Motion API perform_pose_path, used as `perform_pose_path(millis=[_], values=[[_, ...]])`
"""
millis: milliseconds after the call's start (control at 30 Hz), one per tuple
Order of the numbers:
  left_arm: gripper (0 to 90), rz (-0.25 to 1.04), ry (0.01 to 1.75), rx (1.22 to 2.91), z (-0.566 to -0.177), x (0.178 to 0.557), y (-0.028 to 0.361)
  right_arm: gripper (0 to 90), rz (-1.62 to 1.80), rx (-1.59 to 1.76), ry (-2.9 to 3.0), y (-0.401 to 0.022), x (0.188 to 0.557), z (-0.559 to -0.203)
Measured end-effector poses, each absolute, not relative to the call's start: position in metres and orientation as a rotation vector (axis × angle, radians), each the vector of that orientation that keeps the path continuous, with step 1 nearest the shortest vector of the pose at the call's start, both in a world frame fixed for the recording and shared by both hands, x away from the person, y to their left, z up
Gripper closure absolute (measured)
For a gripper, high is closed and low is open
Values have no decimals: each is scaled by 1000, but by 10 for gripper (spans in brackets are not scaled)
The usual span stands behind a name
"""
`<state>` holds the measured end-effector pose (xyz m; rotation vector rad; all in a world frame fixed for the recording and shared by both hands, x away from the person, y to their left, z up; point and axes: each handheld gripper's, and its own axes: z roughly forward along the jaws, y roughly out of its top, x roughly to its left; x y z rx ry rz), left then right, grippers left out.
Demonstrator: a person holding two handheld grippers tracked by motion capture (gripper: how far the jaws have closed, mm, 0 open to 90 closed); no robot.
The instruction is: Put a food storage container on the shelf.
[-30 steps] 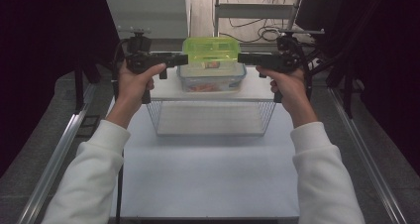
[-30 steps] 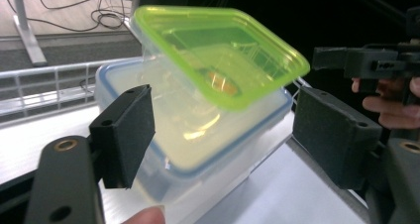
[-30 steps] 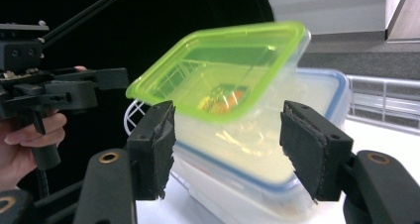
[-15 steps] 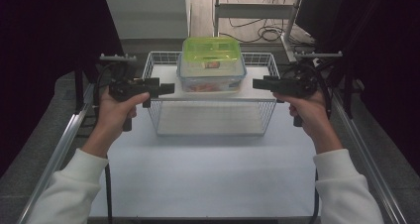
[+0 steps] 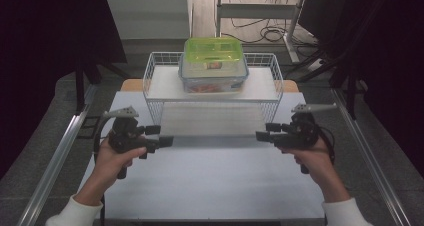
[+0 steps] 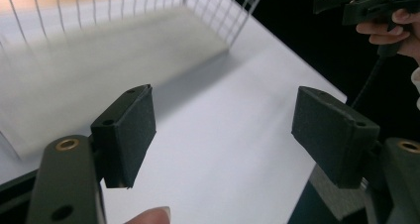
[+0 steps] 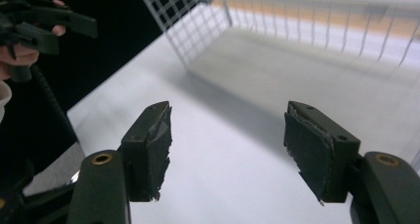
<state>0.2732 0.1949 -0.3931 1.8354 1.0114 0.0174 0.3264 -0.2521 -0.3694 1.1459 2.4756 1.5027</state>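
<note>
Container (image 5: 215, 66) sits on top of the wire rack (image 5: 152, 81), placing looks done. Your left gripper (image 5: 167, 141) and right gripper (image 5: 260, 135) hang before the rack, jaws apart (right's just widening), nothing held.

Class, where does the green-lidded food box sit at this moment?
In the high view, the green-lidded food box sits centred on top of the white wire rack at the table's far end.

A clear plastic food box with a lime-green lid (image 5: 214, 66) sits on top of the white wire basket rack (image 5: 152, 81) at the far end of the white table (image 5: 210, 186). Nearer, the left claw (image 5: 167, 141) and right claw (image 5: 260, 135) face each other, well apart, both empty, the right's jaws just opening.
</note>
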Motion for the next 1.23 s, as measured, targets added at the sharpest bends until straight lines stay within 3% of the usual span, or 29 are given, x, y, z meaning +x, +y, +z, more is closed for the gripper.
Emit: perform_pose_path(millis=[300, 567, 1233], values=[[241, -35, 1068, 1924, -452, 259, 187, 345, 1434, 1175, 2571, -252, 309, -433], [236, -45, 1094, 1975, -480, 260, 181, 335, 1322, 1166, 2638, -242, 310, -466], [225, -41, 1102, 1964, -483, 257, 183, 320, 1389, 1170, 2581, -251, 307, -464]])
